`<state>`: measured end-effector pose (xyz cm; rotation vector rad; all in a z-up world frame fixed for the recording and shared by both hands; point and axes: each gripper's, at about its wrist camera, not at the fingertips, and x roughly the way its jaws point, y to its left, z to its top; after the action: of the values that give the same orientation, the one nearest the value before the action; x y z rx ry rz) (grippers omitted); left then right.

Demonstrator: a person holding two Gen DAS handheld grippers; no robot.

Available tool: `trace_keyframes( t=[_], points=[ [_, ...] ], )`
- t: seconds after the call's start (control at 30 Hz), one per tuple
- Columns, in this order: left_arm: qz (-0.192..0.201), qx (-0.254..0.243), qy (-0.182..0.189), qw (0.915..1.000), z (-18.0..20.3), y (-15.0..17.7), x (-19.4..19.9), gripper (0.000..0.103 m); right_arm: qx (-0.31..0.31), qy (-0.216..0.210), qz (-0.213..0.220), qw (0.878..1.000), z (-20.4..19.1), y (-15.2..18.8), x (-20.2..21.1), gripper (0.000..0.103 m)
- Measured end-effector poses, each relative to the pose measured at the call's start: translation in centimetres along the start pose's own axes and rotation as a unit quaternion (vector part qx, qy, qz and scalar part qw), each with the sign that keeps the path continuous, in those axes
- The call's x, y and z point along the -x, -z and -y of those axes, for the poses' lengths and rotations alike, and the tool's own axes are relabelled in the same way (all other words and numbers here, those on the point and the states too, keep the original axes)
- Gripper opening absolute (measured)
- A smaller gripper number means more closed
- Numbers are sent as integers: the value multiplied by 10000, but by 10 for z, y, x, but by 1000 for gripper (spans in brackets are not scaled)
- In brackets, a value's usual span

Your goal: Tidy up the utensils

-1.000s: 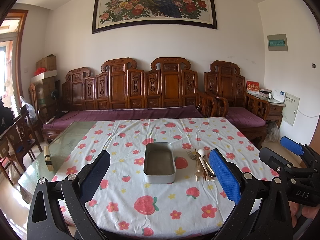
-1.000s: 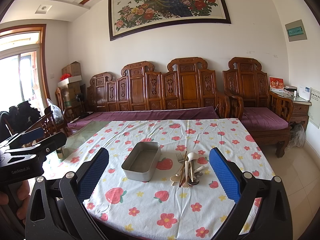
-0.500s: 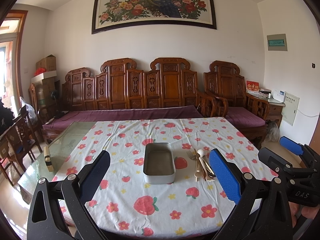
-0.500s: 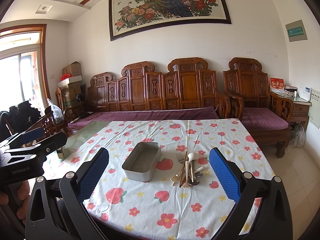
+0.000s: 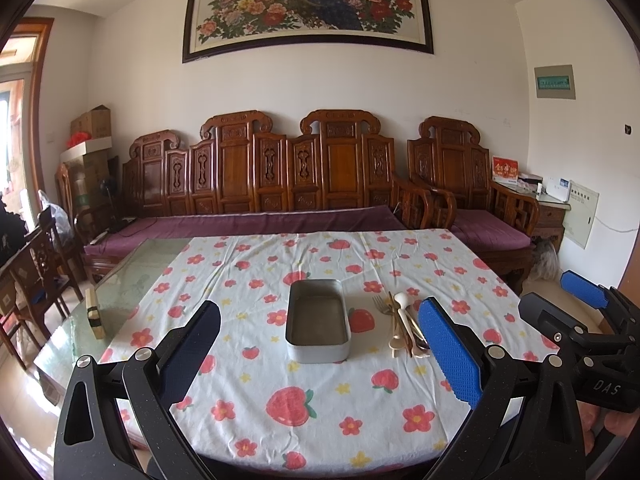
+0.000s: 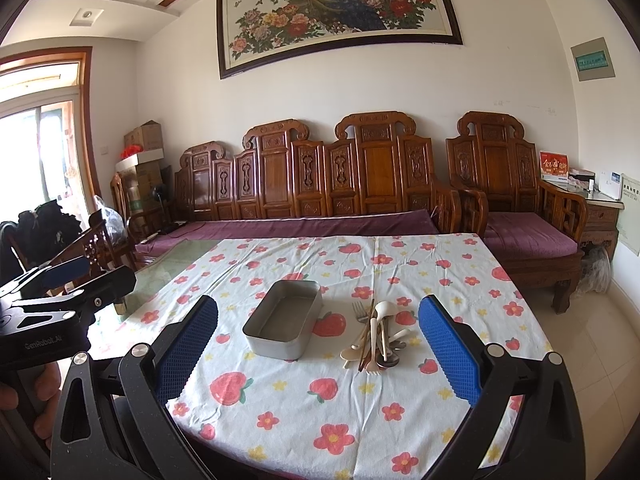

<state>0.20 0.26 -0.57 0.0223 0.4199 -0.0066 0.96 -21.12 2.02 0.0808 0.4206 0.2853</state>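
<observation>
Peacock painting (image 5: 308,4) above carved wooden sofa (image 5: 280,176), cardboard boxes (image 5: 91,122) at its left end

"DAS" on right hand-held gripper (image 5: 588,296)

Dull grey rectangular metal tin (image 5: 317,321), matt and brushed inside, smooth at the rim. Beside it, pale matt wooden spoons (image 6: 374,340) mixed with shiny metal forks (image 6: 359,312). Underneath, thin white cotton-like cloth printed with red strawberries and flowers (image 5: 288,400), creased, over a glossy glass tabletop (image 5: 132,276). Blue textured rubber pads on speckled matt black plastic of the left claw (image 5: 320,354) and right claw (image 6: 318,354). Behind, carved polished reddish wooden bench (image 5: 280,168) with purple fabric cushion.
</observation>
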Motion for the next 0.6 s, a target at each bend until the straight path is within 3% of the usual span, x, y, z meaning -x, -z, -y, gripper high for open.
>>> trace_keyframes(
  t=[0.43, 0.6],
  points=[
    [-546, -49, 110, 9984, -4, 21, -47, 96, 68, -69, -297, 9995, 14, 16, -38, 100],
    [-916, -296, 224, 9951, 4, 32, -73, 96, 134, 5, -425, 9990, 26, 21, -61, 100]
  ],
)
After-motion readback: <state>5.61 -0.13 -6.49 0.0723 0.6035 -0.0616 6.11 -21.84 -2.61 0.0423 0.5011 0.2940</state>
